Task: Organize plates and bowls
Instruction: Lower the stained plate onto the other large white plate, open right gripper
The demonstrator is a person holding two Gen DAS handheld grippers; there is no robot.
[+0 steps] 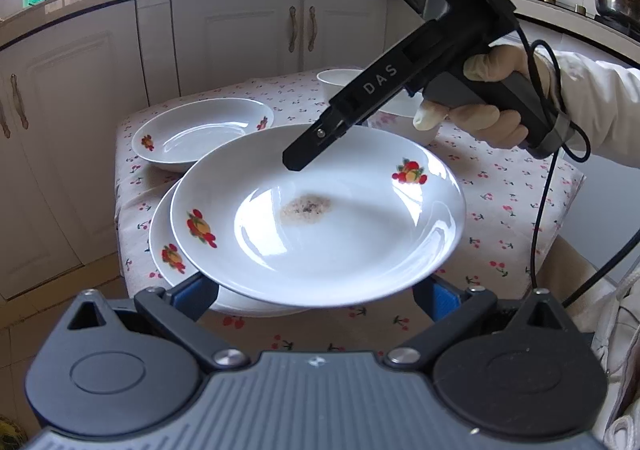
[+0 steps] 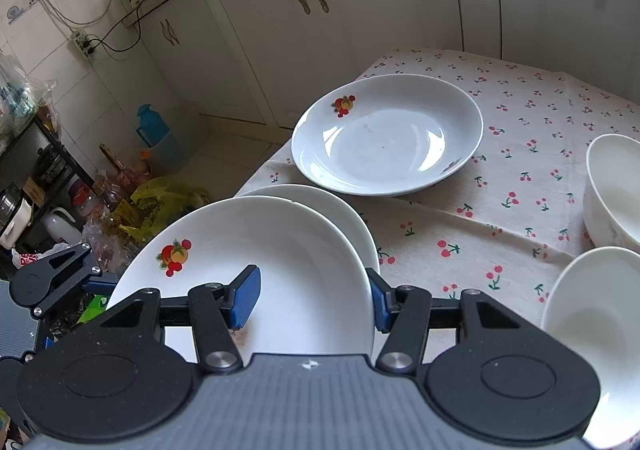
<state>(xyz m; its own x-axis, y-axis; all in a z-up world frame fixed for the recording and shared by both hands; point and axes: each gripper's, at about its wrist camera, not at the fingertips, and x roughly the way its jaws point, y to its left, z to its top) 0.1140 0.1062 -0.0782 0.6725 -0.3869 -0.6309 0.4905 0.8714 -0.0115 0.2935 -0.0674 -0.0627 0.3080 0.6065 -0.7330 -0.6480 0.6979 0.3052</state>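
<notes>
A white fruit-print plate (image 1: 320,210) with a brown smear in its middle sits tilted on a second plate (image 1: 168,250) at the table's near left. The same plate shows in the right wrist view (image 2: 288,270). My right gripper (image 2: 314,300) has one blue finger (image 2: 246,296) inside the plate and the other outside its rim, with a wide gap between them. It also shows in the left wrist view (image 1: 296,162). My left gripper (image 1: 316,292) is open, its fingers spread at the plate's near rim. A third plate (image 1: 204,134) lies farther back.
Two white bowls (image 2: 612,190) (image 2: 592,330) stand on the cherry-print tablecloth (image 2: 500,218) to the right. White kitchen cabinets (image 1: 224,38) lie beyond the table. Bags and jars clutter the floor at the left (image 2: 120,210).
</notes>
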